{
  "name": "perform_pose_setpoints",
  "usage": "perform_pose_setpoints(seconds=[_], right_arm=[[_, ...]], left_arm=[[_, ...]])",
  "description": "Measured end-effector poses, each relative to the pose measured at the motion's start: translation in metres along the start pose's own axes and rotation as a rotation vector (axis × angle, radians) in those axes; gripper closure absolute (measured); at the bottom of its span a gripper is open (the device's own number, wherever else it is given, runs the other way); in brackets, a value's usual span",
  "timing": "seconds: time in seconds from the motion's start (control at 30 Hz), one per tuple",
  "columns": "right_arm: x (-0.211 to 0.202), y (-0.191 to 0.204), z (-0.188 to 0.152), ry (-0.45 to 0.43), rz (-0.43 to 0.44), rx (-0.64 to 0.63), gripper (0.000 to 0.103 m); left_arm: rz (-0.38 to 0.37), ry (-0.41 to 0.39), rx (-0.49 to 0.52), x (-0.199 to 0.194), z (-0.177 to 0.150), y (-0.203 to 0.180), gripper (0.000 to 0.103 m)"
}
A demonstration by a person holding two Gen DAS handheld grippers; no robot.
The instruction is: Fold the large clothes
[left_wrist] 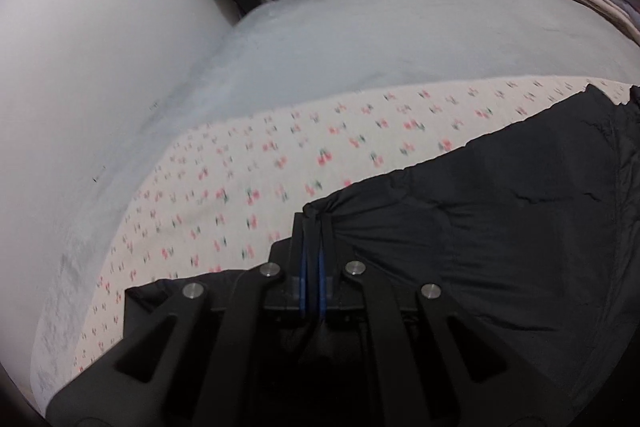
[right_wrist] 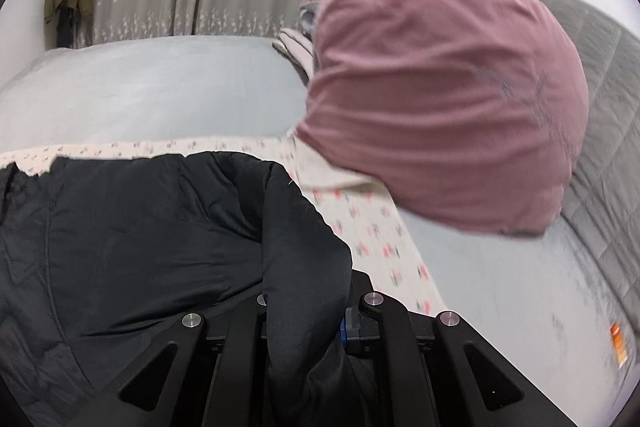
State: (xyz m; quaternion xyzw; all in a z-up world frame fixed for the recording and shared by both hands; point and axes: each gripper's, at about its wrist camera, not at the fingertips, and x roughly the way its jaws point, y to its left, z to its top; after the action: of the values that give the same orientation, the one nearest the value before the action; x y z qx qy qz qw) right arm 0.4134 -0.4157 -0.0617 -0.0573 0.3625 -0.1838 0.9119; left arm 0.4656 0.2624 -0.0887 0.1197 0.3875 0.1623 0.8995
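Black jacket (left_wrist: 500, 227) pinched in left claw (left_wrist: 313, 227), apparently draping right claw (right_wrist: 308, 307).

Grey bed (left_wrist: 400, 39) under cherry-print sheet (left_wrist: 240, 163), black garment (left_wrist: 500, 207), pink pillow (right_wrist: 440, 99)

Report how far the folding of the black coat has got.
Done: no finished fold shows. In hand: left claw pinches the black coat at one edge; right claw is buried in its bunched fabric. Left: folding it on the cherry-print sheet.
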Motion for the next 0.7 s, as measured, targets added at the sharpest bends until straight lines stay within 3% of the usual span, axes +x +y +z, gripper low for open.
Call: perform_pose_setpoints(seconds=[0.1,0.17,0.3,0.4,0.47,0.53,0.57,0.63,0.7], right_arm=[[0.030,0.012,0.006,0.103,-0.007,-0.017,0.081],[0.038,0.012,0.003,0.154,-0.003,-0.002,0.075],[0.002,0.016,-0.005,0.057,0.014,-0.018,0.050],[-0.033,0.028,-0.010,-0.031,0.084,-0.034,0.048],[-0.048,0.040,-0.014,-0.042,0.169,-0.041,0.048],[-0.045,0.056,-0.025,0.031,0.303,-0.075,0.048],[-0.039,0.060,-0.030,0.076,0.326,-0.097,0.048],[-0.016,0.060,-0.048,0.186,0.272,-0.165,0.048],[-0.004,0.037,-0.061,0.209,0.168,-0.224,0.049]], left_arm=[[-0.006,0.071,-0.048,0.009,0.004,-0.001,0.090],[-0.063,0.023,-0.088,-0.014,0.004,0.008,0.088],[-0.208,-0.021,0.006,-0.068,0.002,-0.011,0.071],[-0.353,0.023,0.065,-0.091,-0.003,-0.041,0.064],[-0.411,0.116,0.087,-0.086,-0.016,-0.061,0.064],[-0.359,0.229,0.114,-0.069,-0.037,-0.068,0.064],[-0.322,0.256,0.124,-0.063,-0.047,-0.068,0.065],[-0.246,0.240,0.119,-0.057,-0.063,-0.044,0.065],[-0.145,0.241,0.061,-0.048,-0.072,-0.001,0.065]])
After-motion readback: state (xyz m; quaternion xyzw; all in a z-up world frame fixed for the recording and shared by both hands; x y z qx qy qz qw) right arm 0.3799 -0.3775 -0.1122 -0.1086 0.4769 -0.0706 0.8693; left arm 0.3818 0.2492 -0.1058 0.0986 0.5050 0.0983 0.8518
